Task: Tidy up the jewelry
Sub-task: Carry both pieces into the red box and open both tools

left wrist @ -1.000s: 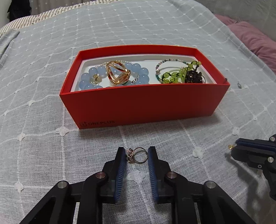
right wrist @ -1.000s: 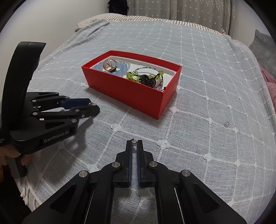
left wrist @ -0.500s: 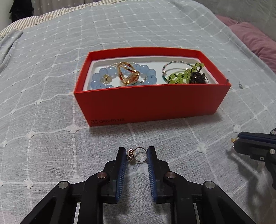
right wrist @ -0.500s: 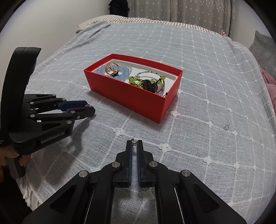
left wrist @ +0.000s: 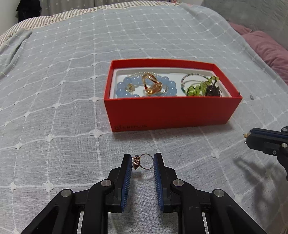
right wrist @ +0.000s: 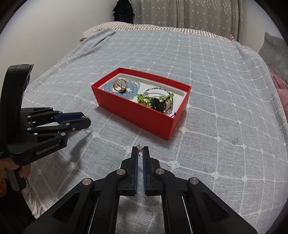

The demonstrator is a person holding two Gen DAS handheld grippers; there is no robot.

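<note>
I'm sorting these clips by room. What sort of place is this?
Most likely a bedroom. The red box of jewelry sits on a bed with a grey checked bedspread, pillows lie along one side, and star-dotted curtains hang behind.

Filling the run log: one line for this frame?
left gripper: shut on ring | right gripper: shut on small earring | red box: bracelets inside, ahead
</note>
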